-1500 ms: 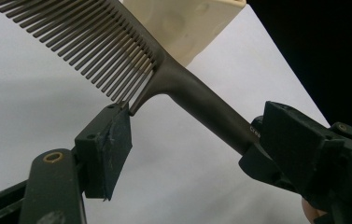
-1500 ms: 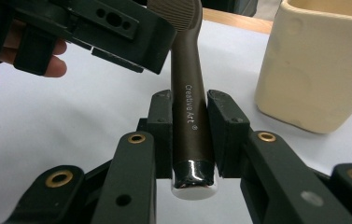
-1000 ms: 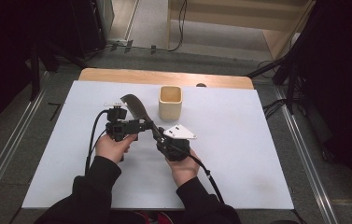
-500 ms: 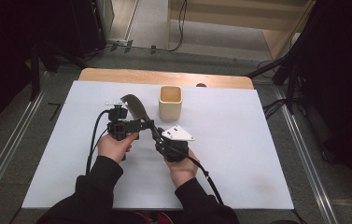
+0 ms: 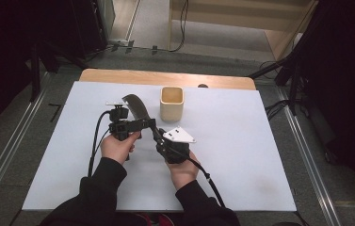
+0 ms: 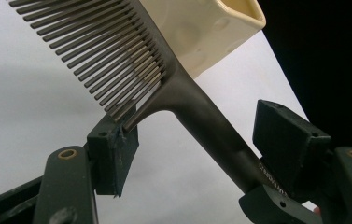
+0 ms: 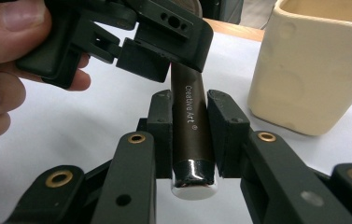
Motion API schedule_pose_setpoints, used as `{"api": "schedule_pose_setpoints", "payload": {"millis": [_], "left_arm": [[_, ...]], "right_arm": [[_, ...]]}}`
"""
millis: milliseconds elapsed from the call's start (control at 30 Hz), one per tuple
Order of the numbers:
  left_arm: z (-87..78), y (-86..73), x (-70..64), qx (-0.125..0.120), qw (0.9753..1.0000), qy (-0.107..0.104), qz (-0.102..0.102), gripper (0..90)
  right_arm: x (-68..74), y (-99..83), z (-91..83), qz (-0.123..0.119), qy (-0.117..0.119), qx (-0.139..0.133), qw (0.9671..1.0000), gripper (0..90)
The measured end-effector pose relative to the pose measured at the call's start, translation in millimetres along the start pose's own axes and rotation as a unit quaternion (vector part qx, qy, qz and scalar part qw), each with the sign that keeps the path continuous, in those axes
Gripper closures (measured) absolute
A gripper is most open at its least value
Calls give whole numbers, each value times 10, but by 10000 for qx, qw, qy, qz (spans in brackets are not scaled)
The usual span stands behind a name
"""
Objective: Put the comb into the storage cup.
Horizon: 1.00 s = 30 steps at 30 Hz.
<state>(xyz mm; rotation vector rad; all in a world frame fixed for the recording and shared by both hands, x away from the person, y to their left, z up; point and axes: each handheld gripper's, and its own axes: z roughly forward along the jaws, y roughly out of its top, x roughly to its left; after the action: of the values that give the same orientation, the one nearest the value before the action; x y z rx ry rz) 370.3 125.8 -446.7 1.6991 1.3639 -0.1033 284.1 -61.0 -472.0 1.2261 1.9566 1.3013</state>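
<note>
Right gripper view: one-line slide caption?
Right tongs shut on dark round comb handle printed "Creative Art", cream square cup beside, left tongs above.

The left gripper [image 6: 197, 154] stands wide, its jaws either side of a dark comb [image 6: 164, 88] whose handle slants between them. A cream cup [image 6: 211, 32] sits behind, on the white table [image 6: 24, 102].

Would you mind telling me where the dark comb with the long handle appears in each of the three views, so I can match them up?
High view: the comb lies left of centre, running from the left gripper toward the right gripper.
Left gripper view: it crosses from the teeth at upper left to the handle at lower right.
Right gripper view: its handle stands at centre, clamped between the jaws.
Shared landmark: the cream cup.
</note>
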Motion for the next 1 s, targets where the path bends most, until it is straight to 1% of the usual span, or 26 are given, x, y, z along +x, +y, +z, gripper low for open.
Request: {"api": "schedule_pose_setpoints", "payload": {"millis": [67, 200, 600, 767, 967, 1000], "left_arm": [[-3, 4, 8, -15, 10000, -24, -48, 339], [2, 4, -2, -60, 10000, 27, -57, 353], [20, -1, -14, -207, 9996, 113, -179, 404], [20, -7, -1, -194, 9994, 61, -265, 407], [7, -40, -23, -169, 9996, -21, -239, 402], [10, -43, -29, -171, 9995, -22, -247, 402]], "right_arm": [[0, -2, -2, 7, -9, -6, 10000, 702], [-2, 2, -3, 48, 25, -29, 10000, 703], [1, 4, -3, 99, 8, -56, 9999, 703], [-1, 3, -2, 104, -1, -60, 9999, 702], [-4, 4, 9, 116, -57, -81, 9999, 702], [-9, 3, 12, 150, -52, -75, 9998, 702]]}}
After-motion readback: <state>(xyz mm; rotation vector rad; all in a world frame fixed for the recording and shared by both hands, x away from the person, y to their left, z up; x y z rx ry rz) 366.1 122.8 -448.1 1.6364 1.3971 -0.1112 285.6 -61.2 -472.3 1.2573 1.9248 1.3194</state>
